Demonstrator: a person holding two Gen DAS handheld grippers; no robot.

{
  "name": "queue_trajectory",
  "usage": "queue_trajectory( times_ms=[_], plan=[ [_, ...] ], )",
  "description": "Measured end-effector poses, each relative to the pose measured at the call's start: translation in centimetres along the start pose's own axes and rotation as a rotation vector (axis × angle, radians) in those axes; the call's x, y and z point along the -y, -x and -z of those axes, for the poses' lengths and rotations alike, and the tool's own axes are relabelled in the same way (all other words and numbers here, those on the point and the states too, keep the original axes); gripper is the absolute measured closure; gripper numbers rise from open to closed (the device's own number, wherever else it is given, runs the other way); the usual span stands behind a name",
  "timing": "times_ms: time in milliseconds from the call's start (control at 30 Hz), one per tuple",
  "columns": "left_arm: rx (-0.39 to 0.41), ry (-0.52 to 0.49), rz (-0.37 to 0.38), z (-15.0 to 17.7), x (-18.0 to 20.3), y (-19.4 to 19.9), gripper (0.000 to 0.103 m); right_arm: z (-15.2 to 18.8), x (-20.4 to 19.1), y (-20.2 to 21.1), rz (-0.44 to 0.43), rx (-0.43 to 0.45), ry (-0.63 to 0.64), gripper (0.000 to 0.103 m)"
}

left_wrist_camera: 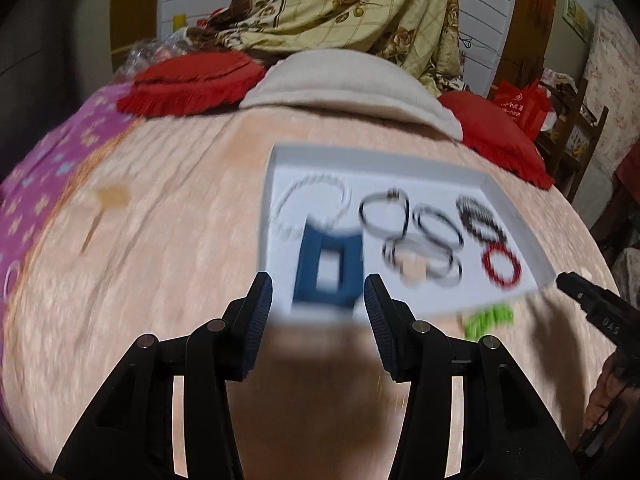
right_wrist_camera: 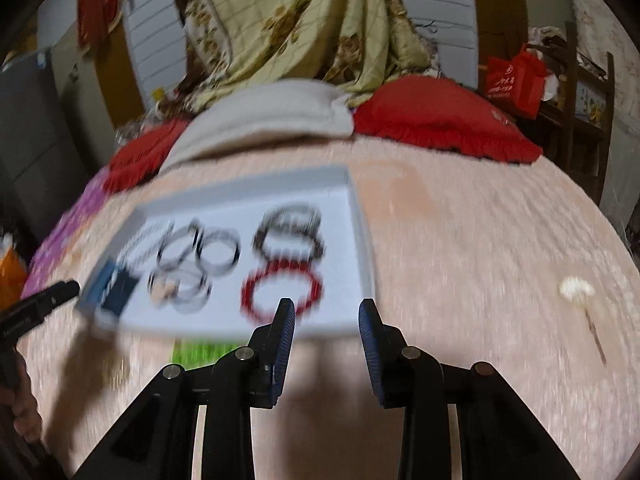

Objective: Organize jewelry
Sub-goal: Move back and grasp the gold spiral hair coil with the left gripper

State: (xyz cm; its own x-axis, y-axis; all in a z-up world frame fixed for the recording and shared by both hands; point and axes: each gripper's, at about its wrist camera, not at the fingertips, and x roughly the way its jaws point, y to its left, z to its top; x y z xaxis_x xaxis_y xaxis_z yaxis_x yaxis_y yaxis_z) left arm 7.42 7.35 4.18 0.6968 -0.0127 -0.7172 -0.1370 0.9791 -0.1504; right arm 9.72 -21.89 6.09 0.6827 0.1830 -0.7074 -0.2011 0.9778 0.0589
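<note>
A white tray (left_wrist_camera: 400, 162) lies on the peach bedspread and holds several bracelets: a pearl strand (left_wrist_camera: 310, 196), black and silver bangles (left_wrist_camera: 424, 240), a dark beaded one (left_wrist_camera: 480, 218), a red beaded one (left_wrist_camera: 502, 266) and a blue box (left_wrist_camera: 328, 272). My left gripper (left_wrist_camera: 318, 300) is open and empty just in front of the blue box. In the right wrist view the tray (right_wrist_camera: 362, 232) sits left of centre. My right gripper (right_wrist_camera: 326, 320) is open and empty at the tray's near edge, beside the red bracelet (right_wrist_camera: 280, 290). A green item (right_wrist_camera: 200, 354) lies outside the tray.
Red fringed pillows (left_wrist_camera: 192, 82) and a beige folded blanket (left_wrist_camera: 344, 84) lie at the far side of the bed. A small white tasselled stick (right_wrist_camera: 580, 300) lies on the bedspread to the right. A wooden chair (right_wrist_camera: 580, 112) stands at the right.
</note>
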Motion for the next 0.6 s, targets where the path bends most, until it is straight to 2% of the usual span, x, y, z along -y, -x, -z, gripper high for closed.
queue_trajectory(
  times_ms=[67,133,233,367,467,600],
  plan=[
    [-0.021,0.006,0.020,2.1,-0.3,1.0,0.056,2.0,-0.7,0.5,-0.003,-0.034,0.038,0.070],
    [-0.049,-0.012,0.043,3.6,0.1,1.3,0.056,3.8,-1.4,0.5,-0.008,-0.075,0.059,0.061],
    [-0.075,-0.073,0.038,4.9,1.5,0.5,0.056,5.9,-2.6,-0.5,0.029,-0.125,0.148,0.059],
    [-0.074,-0.075,0.026,4.8,2.3,-0.8,0.056,6.0,-2.1,-0.6,0.034,-0.093,0.128,0.044],
    [-0.079,-0.066,0.037,4.6,2.5,-1.4,0.056,6.0,-1.7,-0.7,0.030,-0.099,0.113,0.039],
    [-0.117,-0.103,0.024,4.8,3.1,-2.4,0.056,5.8,-2.0,-1.0,0.024,-0.105,0.125,0.034]
  ],
)
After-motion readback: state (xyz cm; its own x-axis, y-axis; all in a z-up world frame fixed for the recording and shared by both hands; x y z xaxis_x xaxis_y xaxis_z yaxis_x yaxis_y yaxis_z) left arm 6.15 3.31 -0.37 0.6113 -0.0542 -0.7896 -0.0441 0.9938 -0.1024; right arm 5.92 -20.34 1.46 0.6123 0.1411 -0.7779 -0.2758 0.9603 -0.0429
